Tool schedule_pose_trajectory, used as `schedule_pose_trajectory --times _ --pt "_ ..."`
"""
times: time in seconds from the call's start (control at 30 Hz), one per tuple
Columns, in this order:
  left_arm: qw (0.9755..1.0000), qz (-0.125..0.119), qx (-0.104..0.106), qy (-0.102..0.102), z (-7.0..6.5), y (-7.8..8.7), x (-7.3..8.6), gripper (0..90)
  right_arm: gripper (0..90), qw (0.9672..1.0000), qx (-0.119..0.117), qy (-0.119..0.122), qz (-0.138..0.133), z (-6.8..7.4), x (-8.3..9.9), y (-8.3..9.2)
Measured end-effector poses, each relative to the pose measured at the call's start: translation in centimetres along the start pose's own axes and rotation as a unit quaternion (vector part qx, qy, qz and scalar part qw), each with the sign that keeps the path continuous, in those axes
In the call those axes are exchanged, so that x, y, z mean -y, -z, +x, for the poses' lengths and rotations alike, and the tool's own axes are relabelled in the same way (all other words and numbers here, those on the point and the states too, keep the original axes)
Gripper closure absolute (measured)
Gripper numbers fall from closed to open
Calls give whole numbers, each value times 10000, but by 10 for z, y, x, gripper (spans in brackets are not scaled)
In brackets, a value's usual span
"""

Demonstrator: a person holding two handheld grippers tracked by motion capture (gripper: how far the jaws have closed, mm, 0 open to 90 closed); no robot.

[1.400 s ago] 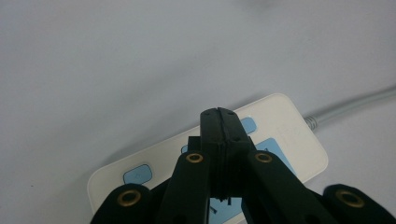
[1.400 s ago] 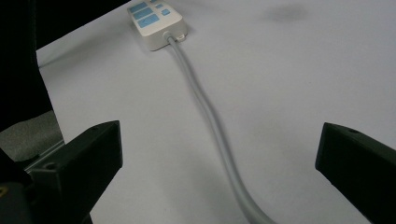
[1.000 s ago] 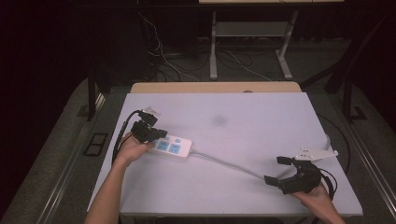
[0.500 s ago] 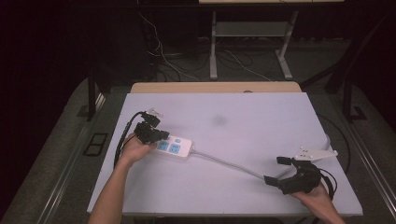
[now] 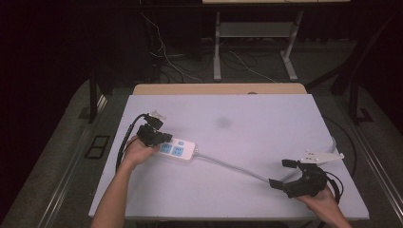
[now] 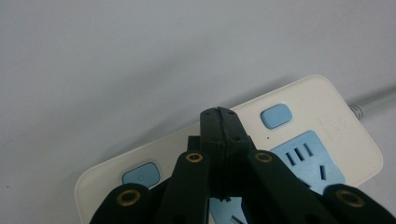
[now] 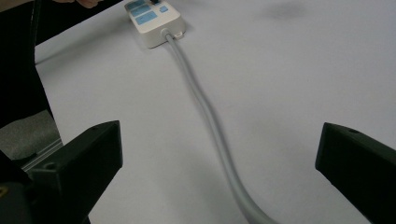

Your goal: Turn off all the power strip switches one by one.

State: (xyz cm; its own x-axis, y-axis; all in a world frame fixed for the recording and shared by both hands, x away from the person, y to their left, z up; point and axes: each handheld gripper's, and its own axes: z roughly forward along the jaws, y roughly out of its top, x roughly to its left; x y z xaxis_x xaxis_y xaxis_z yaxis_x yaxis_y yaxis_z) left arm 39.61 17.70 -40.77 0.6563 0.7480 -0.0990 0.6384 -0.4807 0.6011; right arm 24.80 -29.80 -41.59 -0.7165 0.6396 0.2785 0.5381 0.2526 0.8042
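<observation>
A white power strip point(image 5: 179, 150) with blue sockets and blue buttons lies on the left part of the pale table point(image 5: 237, 114). Its grey cable point(image 5: 233, 166) runs right across the table. My left gripper point(image 5: 164, 139) is shut, jaws pressed flat together with nothing between them. In the left gripper view the joined tips point(image 6: 218, 114) stand over the strip point(image 6: 322, 121), between its two blue buttons; whether they touch it I cannot tell. My right gripper point(image 5: 281, 173) is open near the table's front right. The cable point(image 7: 205, 107) passes between its wide-apart jaws point(image 7: 219, 144), untouched.
A grey three-cornered plate point(image 5: 323, 156) sits on top of the right gripper. Beyond the table's far edge a wooden board point(image 5: 218, 89) shows, with cables and metal legs on the dark floor point(image 5: 256, 57) behind. The left gripper's black cable point(image 5: 124, 140) loops off the left edge.
</observation>
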Motion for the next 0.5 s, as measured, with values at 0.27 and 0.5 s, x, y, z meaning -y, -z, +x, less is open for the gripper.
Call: schedule_pose_trajectory --times 0.27,0.5 --pt "9999 -114 45 83 2 0 3 896 5 10000 19 13 16 0 0 0" --pt "9998 -104 -11 165 1 -2 2 900 5 10000 25 30 35 1 0 0"
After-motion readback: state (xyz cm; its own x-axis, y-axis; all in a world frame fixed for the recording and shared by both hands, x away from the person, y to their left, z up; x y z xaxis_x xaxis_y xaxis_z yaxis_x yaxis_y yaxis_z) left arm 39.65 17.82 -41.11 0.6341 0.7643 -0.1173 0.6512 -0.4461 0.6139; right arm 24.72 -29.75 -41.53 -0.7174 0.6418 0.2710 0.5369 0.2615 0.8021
